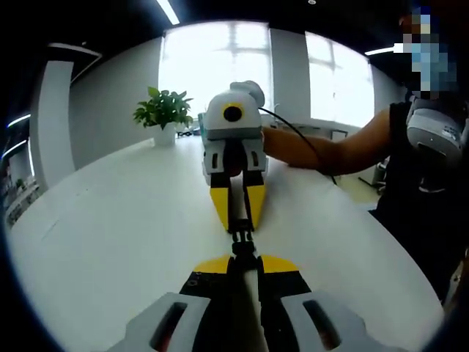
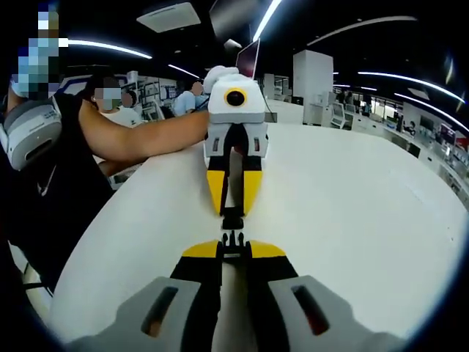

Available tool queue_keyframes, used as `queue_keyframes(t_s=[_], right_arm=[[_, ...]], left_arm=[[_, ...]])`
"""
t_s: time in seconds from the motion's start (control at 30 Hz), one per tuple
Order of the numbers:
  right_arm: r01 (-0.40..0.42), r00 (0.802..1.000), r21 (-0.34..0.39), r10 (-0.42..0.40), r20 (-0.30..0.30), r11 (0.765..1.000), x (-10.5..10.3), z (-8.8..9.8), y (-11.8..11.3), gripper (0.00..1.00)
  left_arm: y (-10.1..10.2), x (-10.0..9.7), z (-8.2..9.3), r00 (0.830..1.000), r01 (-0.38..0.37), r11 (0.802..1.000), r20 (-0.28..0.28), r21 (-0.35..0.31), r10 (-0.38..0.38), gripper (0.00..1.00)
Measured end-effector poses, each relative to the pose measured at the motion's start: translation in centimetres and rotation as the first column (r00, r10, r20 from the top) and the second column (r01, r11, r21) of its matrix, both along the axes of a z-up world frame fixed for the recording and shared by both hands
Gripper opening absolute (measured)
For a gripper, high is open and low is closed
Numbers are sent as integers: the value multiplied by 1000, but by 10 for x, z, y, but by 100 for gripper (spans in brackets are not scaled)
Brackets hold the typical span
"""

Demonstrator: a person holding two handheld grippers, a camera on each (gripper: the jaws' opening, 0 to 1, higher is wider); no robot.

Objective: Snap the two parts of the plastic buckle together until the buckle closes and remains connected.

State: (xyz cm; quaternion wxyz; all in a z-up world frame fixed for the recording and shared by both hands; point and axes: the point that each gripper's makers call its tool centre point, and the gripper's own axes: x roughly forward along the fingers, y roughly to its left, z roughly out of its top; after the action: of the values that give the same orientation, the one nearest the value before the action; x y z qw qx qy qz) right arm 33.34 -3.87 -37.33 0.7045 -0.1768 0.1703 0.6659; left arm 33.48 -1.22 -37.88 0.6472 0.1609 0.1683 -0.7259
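Two buckle halves held nose to nose above the white worktop (image 2: 381, 213), lined up to click straight in. Left tongs (image 1: 244, 262) clenched on the socket half (image 1: 242, 239). Right tongs (image 2: 233, 251) clenched on the prong half (image 2: 233, 239). Small gap between halves, not yet snapped.

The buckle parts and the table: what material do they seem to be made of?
Buckle parts: probably hard black plastic, matte, with moulded prongs. One sits in each shut gripper, left gripper and right gripper. Table: smooth white top with soft sheen, perhaps laminate; unsure.
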Motion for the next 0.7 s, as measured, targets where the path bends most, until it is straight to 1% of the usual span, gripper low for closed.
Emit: queue_keyframes(t_s=[0.13, 0.6, 0.7], right_arm=[[0, 1000, 11, 0, 3, 1000, 1, 2, 1, 10], [1, 1000, 14, -1, 14, 1000, 1, 3, 3, 10], [-5, 1000, 12, 5, 9, 1000, -1, 2, 4, 10]], left_arm=[[0, 0, 0, 1000, 2, 1000, 1, -2, -2, 11], [0, -1, 0, 1000, 6, 1000, 2, -4, -6, 11], [0, 0, 0, 1000, 7, 1000, 5, -6, -7, 11]])
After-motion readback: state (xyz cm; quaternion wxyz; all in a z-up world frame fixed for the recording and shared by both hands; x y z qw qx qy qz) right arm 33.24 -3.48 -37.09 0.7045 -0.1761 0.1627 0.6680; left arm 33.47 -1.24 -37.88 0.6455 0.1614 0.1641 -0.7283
